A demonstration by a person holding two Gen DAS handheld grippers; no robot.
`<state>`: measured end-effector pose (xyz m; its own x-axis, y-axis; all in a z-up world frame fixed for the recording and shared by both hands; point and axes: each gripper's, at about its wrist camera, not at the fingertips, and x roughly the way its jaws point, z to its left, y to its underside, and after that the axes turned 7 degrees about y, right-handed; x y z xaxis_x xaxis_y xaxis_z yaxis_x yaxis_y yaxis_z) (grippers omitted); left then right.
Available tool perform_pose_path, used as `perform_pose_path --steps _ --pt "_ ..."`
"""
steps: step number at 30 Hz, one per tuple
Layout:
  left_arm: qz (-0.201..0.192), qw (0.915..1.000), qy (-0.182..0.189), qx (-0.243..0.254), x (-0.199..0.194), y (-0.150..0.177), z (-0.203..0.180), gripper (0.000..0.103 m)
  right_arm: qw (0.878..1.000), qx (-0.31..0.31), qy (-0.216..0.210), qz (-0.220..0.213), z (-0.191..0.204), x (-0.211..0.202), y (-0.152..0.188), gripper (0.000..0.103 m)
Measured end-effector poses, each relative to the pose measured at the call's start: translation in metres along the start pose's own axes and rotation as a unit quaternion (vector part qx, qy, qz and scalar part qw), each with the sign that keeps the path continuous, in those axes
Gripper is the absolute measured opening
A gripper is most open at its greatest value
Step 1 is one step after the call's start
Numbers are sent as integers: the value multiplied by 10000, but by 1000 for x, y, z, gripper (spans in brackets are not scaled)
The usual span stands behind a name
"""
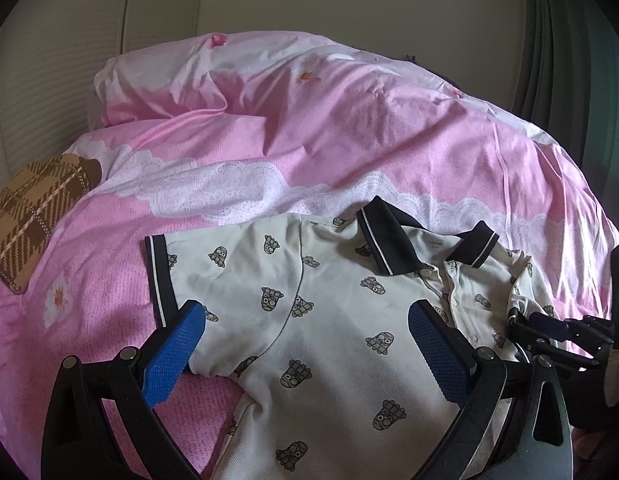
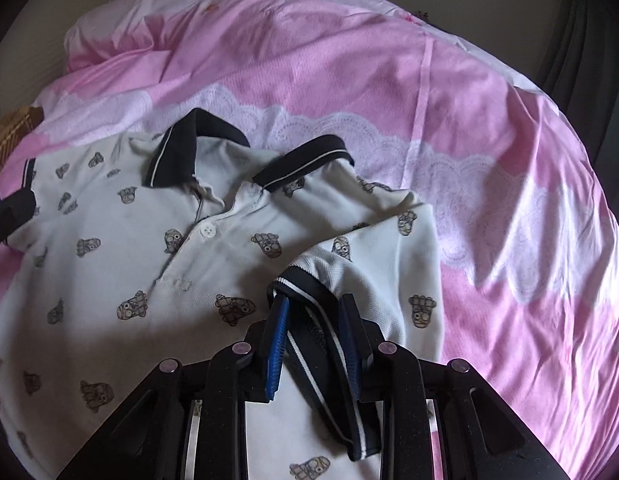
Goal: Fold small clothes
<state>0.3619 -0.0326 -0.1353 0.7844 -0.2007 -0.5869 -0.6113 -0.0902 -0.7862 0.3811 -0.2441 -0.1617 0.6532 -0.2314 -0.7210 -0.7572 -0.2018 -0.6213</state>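
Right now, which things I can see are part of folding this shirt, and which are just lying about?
Part of the job:
- white polo shirt, spread on the bed
- its right sleeve cuff, pinched in the right tongs
- left tongs, open over the shirt's other sleeve

Just lying about:
- pink duvet
- brown plaid cushion
- dark curtain

Polo shirt (image 1: 329, 320): hem cut off by the lower edge in both my wrist views; my fingers cover parts of the chest. Neck label print too small to read. Sleeve cuff (image 2: 309, 292): part hidden between my right gripper's (image 2: 315, 320) pads. Plaid cushion (image 1: 33, 216): cut off at left. My left gripper (image 2: 9, 212): only one finger shows in the right view.
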Motion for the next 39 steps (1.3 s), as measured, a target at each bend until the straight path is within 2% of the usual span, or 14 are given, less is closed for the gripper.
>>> perform_pose_path --steps 7,8,9,15,20,25,27,28,35,38,39 --pt "4 10000 -5 -24 0 0 1 103 9995 -183 233 -77 10 9 -6 24" --pt "5 10000 -6 -28 1 0 2 103 9993 -219 278 -87 12 10 -7 17" --pt "3 10000 -8 -27 1 0 2 103 9993 -223 295 -89 13 10 -8 6" --pt "-32 10000 -2 -63 -1 -1 5 103 9992 -101 67 -370 24 -8 -14 2" --pt "-43 9999 -10 -96 -3 -2 8 103 9992 -97 -152 -349 39 -5 -25 2" --pt "-33 9999 31 -118 -3 -3 8 103 9990 203 -183 -359 22 -20 -20 5" --pt "-24 9999 105 -101 -3 -2 7 103 9981 405 -148 -441 8 -33 -7 22" --pt "-21 9999 143 -73 -3 -2 5 103 9976 499 -126 -455 2 -38 0 25" --pt "3 9983 481 327 -4 4 -25 102 9902 1318 29 -453 -39 -56 51 26" --pt "103 9967 577 561 -1 6 -42 95 9874 1518 11 -451 -51 -59 65 26" --pt "167 9958 622 648 1 6 -49 89 9867 1554 33 -471 -54 -61 68 26"
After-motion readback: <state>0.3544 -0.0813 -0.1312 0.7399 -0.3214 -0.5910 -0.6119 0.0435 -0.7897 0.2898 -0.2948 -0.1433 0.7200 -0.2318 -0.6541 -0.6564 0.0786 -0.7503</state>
